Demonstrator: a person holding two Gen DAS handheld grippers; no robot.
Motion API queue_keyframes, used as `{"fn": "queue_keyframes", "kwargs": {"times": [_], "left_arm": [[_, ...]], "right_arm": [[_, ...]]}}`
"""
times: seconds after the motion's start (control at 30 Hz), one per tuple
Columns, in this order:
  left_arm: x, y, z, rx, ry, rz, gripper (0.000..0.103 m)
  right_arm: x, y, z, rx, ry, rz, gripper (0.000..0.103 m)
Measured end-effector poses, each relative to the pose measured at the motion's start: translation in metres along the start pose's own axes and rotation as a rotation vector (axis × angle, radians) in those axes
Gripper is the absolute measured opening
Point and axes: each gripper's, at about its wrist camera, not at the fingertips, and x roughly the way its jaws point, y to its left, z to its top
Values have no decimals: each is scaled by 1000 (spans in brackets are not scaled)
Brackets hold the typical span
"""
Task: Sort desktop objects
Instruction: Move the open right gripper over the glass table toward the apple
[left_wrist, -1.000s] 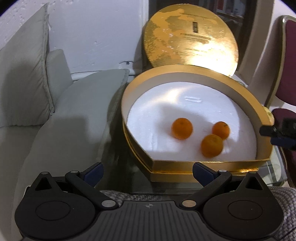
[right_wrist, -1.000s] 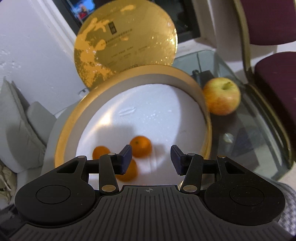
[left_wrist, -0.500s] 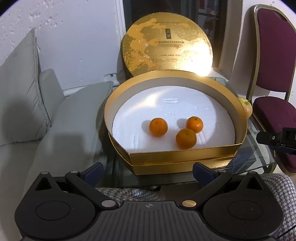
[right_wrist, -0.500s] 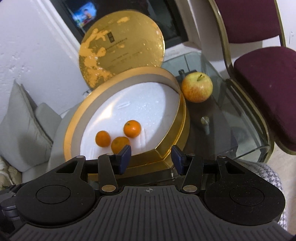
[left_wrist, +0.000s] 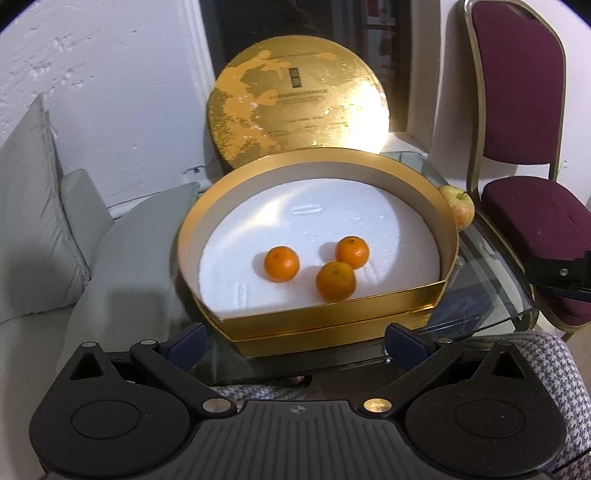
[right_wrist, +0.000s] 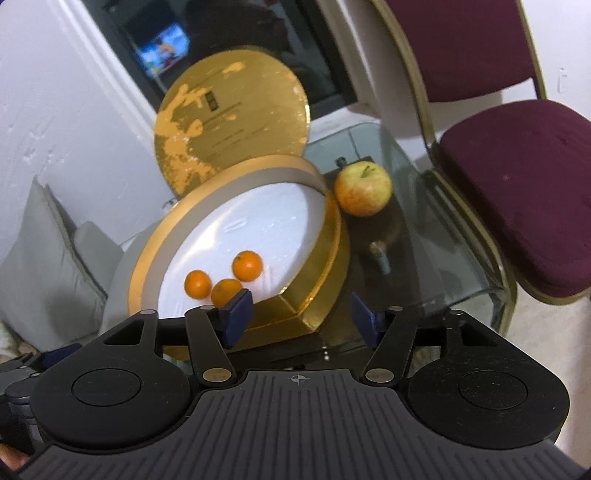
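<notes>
A gold half-round box (left_wrist: 332, 317) (right_wrist: 325, 236) with a white foam floor holds three small oranges (left_wrist: 281, 263) (right_wrist: 247, 265) near its straight front wall. An apple (right_wrist: 362, 188) (left_wrist: 458, 206) stands on the glass table just right of the box. My left gripper (left_wrist: 291, 341) is open and empty, hanging in front of the box's front wall. My right gripper (right_wrist: 301, 314) is open too, its jaws having just been opening with nothing between them; it sits before the box's right front corner. Part of the right gripper (left_wrist: 554, 273) shows at the right edge of the left wrist view.
The gold round lid (left_wrist: 297, 99) leans upright against the wall behind the box. A maroon chair (right_wrist: 517, 192) stands right of the glass table (right_wrist: 436, 266). Grey cushions (left_wrist: 33, 221) lie to the left. A checked cloth (left_wrist: 546, 369) is below the grippers.
Both grippers have drawn back from the box, which now looks smaller and farther. The right gripper's jaws stand wider apart than before. The oranges and apple have not moved.
</notes>
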Motion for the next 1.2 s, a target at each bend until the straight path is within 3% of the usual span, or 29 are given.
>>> {"fn": "queue_keyframes", "kwargs": {"times": [0.3,0.73,1.07,1.2], "left_arm": [[-11,-25,13,72,-25,-51,102],[0,-39,45,103,25,-38,102],[6,-87,64,180,57,-46,102],[5,-87,67,150,61,-9,102]], "right_arm": [[-32,-16,1,43,-28,-16,71],[-51,-27,30,73,-54,-10,76],[-33,-64,47,131,8,2,76],[-22,-64,58,101,46,32,76]]}}
